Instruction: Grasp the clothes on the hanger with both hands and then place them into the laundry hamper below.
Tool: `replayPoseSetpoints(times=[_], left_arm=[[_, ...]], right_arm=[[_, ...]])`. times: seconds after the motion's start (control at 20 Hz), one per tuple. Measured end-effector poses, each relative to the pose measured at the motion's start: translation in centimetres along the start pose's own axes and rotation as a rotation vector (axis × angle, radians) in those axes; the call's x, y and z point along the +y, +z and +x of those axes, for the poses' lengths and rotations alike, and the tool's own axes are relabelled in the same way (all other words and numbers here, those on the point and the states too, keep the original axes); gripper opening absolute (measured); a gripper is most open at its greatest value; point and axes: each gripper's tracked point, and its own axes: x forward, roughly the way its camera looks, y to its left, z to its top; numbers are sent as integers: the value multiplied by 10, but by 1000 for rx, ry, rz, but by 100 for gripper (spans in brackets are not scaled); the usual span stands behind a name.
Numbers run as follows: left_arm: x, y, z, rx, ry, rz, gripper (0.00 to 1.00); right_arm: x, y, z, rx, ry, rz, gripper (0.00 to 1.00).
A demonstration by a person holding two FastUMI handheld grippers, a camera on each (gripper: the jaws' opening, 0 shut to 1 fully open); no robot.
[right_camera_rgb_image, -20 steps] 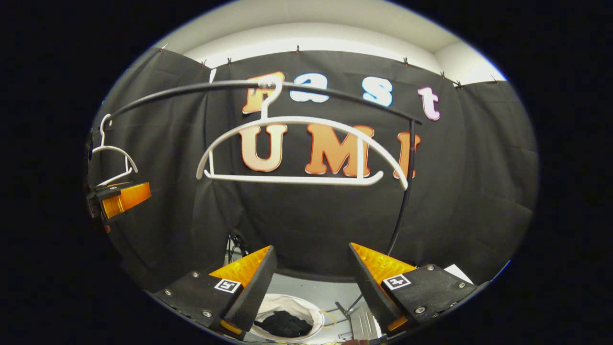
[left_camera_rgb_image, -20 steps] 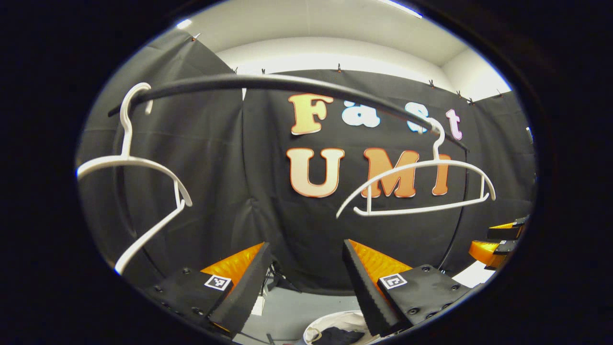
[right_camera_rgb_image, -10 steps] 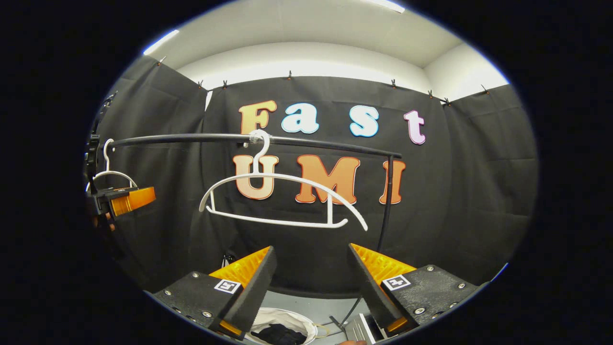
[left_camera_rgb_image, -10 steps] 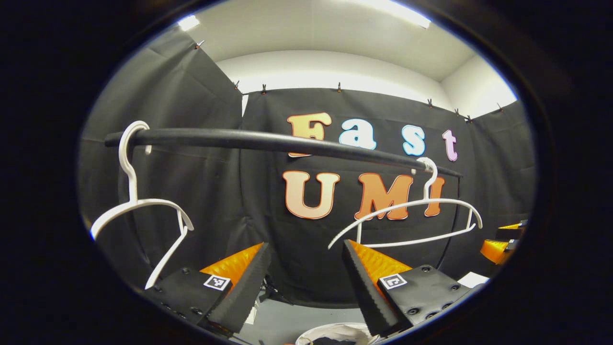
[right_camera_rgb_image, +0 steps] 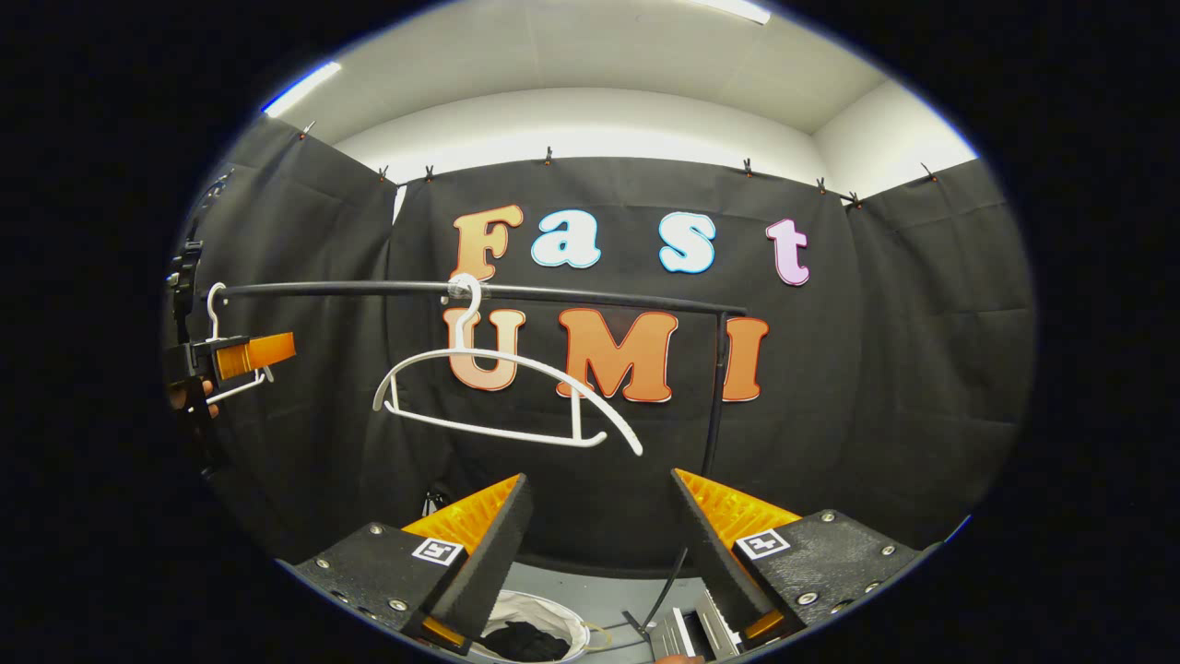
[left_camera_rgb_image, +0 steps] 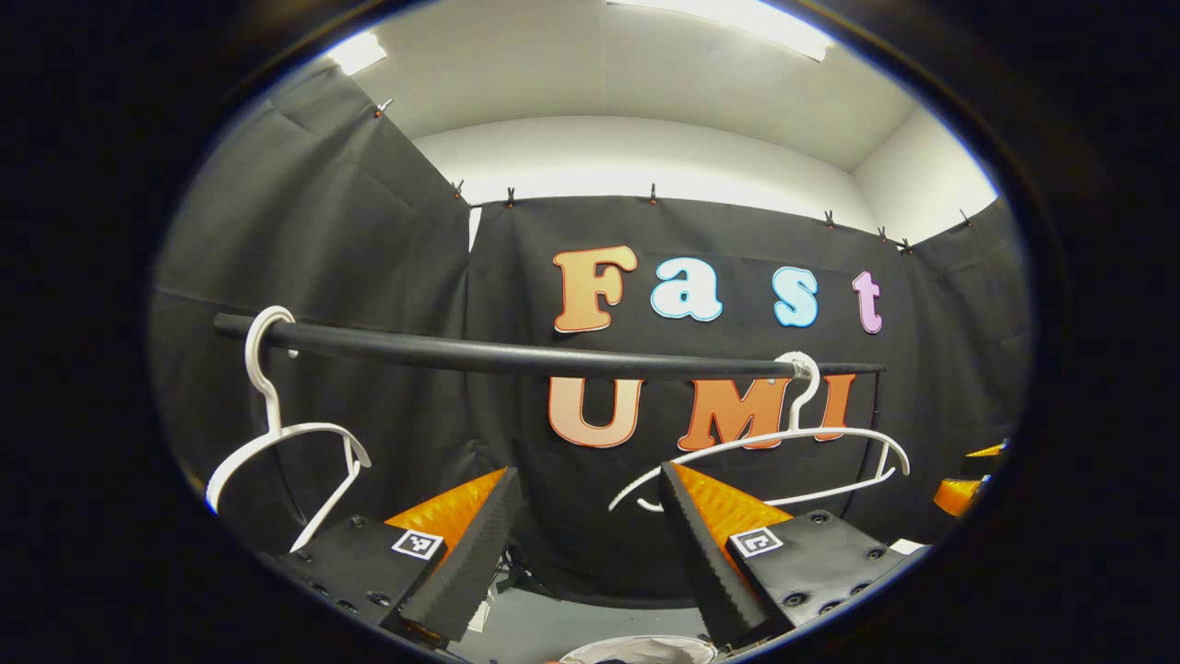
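Left gripper view rides low on the left claw (left_camera_rgb_image: 585,544), looking forward and slightly up at the booth's back wall, with the black rail (left_camera_rgb_image: 516,355) crossing mid-picture and a white hanger (left_camera_rgb_image: 277,443) close on its left end. The right gripper view sits on the right claw (right_camera_rgb_image: 599,544), farther back from the same rail (right_camera_rgb_image: 479,290), facing the same wall. Both share the rail, the second white hanger (right_camera_rgb_image: 498,397) (left_camera_rgb_image: 784,443) and the white laundry hamper (right_camera_rgb_image: 530,613) (left_camera_rgb_image: 645,650) below. Each view catches the other claw at its edge: left claw (right_camera_rgb_image: 244,353), right claw (left_camera_rgb_image: 963,484).
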Motion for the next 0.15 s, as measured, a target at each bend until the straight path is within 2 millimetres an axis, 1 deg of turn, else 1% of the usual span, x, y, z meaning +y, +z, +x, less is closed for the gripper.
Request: replayPoseSetpoints(times=[0.15], left_arm=[[-6, 7, -13, -16, 44, 3, 94]], right_arm=[[-25, 4, -7, -2, 26, -15, 99]])
